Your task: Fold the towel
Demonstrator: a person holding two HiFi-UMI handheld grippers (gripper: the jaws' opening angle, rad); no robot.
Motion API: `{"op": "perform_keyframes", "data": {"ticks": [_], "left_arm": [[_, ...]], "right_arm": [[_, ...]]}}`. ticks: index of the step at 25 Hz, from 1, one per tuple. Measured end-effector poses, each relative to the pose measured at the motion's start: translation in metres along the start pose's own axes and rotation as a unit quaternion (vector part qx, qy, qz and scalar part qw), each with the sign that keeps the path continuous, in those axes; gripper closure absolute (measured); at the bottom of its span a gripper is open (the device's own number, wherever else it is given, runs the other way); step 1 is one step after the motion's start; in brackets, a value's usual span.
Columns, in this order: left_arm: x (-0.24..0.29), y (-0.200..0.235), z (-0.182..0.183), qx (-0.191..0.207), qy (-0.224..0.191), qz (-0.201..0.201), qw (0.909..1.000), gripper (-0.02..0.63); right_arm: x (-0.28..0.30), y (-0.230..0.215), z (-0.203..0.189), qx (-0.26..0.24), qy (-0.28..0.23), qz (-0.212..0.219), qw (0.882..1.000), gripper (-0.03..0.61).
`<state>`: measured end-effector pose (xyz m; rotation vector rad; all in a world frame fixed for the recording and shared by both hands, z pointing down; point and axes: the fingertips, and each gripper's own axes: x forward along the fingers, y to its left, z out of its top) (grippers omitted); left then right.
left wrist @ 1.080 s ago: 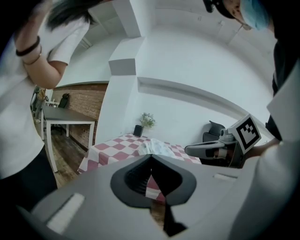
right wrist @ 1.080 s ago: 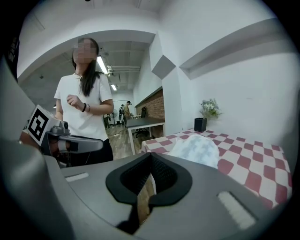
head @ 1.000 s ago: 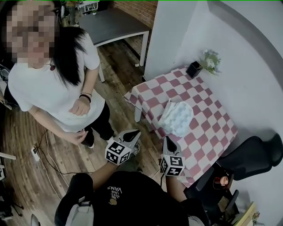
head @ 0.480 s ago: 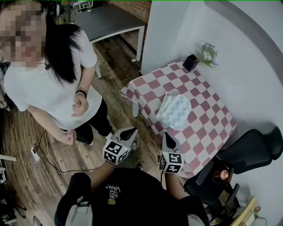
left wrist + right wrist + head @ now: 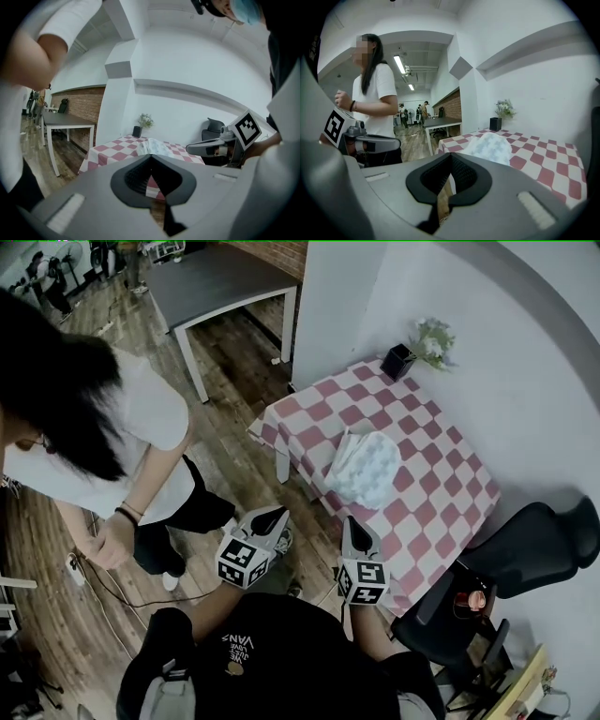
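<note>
A crumpled white towel (image 5: 367, 468) lies on the table's red-and-white checked cloth (image 5: 441, 474), near its left edge. Both grippers hang short of the table, over the wooden floor. My left gripper (image 5: 275, 517) is shut with nothing in it. My right gripper (image 5: 353, 524) is shut and empty too, its tip close to the table's near edge. In the left gripper view the towel (image 5: 154, 146) lies ahead on the table, and the right gripper (image 5: 197, 148) shows at the right. In the right gripper view the towel (image 5: 490, 145) is near, just beyond the shut jaws.
A person in a white shirt (image 5: 131, 437) stands on the floor at the left, close to my left gripper. A black pot with flowers (image 5: 403, 357) stands at the table's far corner. A black office chair (image 5: 525, 554) is at the right. A grey table (image 5: 216, 282) stands farther back.
The person at the left has bent forward and lowered an arm. The view has shifted slightly. Both grippers keep their places, still shut.
</note>
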<state>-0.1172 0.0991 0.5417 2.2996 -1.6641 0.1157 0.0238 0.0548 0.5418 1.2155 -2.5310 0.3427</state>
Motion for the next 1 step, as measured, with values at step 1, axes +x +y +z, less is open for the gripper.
{"op": "perform_keyframes", "data": {"ticks": [1], "left_arm": [[-0.0001,0.0004,0.0003,0.001,0.0,0.001,1.0,0.612]], "right_arm": [[0.0006,-0.0002,0.0005,-0.001,-0.001,0.001,1.0,0.574]]}}
